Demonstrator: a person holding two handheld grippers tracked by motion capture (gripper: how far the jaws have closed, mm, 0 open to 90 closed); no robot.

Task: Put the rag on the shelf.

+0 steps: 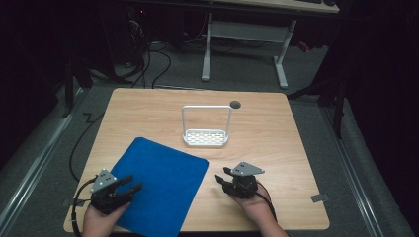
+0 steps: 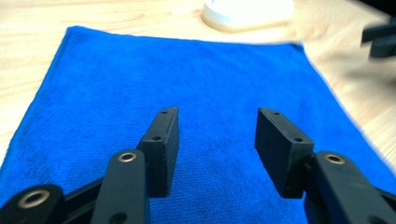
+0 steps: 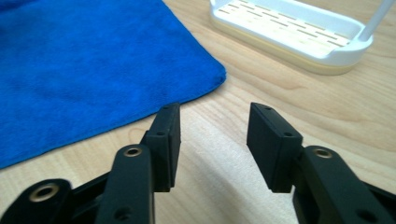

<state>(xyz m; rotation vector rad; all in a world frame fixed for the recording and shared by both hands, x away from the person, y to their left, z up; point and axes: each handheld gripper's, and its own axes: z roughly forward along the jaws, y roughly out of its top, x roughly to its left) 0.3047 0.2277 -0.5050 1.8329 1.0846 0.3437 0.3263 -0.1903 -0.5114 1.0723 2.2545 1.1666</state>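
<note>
Both jaws spread, empty: left gripper [image 1: 129, 186] over blue cloth [image 1: 158, 182], right gripper [image 1: 221, 178] over bare wood surface [image 1: 276, 148], white rack [image 1: 206, 138] ahead, dark room

Plain bright-blue cloth [image 1: 158, 185], white slotted rack [image 1: 206, 137], pale wood-grain table [image 1: 276, 143], black fingers [image 2: 161, 144].

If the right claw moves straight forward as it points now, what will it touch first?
Probably the blue cloth's near corner. The right claw, open and empty over bare table, points toward that corner; the white rack sits farther off to one side. Depth is uncertain.
</note>
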